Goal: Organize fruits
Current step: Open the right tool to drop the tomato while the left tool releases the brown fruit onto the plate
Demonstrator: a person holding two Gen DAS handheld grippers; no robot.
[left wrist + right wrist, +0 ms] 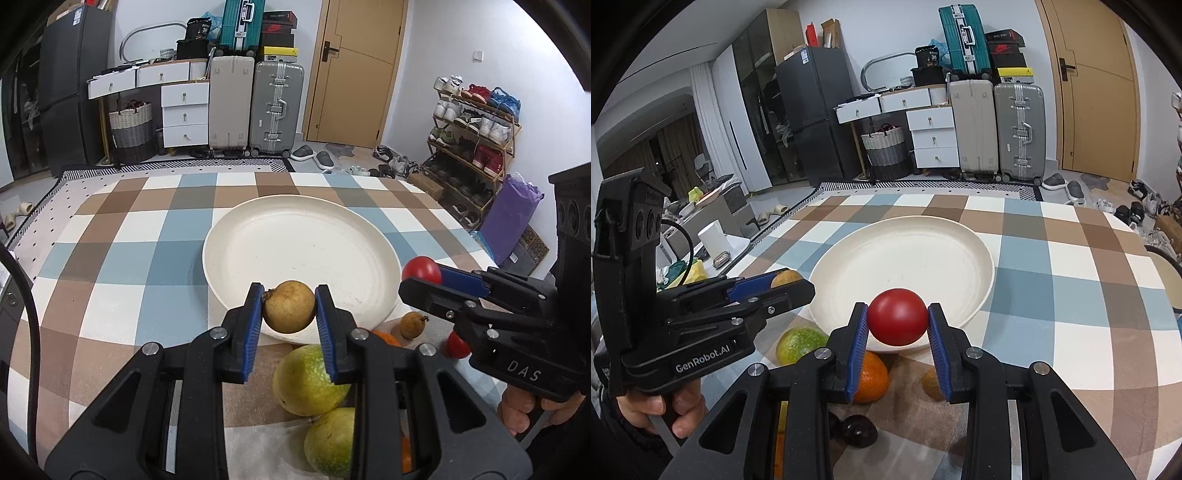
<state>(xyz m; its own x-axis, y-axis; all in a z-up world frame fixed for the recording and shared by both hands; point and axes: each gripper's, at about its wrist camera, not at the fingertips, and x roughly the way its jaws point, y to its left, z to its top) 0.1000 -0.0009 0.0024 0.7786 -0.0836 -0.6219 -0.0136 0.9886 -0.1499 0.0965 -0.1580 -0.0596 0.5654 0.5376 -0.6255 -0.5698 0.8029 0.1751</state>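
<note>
A white plate (258, 236) lies empty on the checked tablecloth; it also shows in the right wrist view (923, 240). My left gripper (289, 306) is shut on a tan round fruit (290, 312), held over the plate's near rim. My right gripper (897, 321) is shut on a red tomato (897, 321), also over the near rim; it shows in the left wrist view (421, 273). On the cloth near the plate lie two green-yellow fruits (306, 380), an orange (871, 376), a small tan fruit (412, 325), another red fruit (456, 345) and a dark fruit (858, 430).
The checked tablecloth (110, 258) covers the table. Behind it stand suitcases (275, 107), white drawers (184, 114), a basket (131, 125), a door (354, 70) and a shoe rack (472, 140) at the right.
</note>
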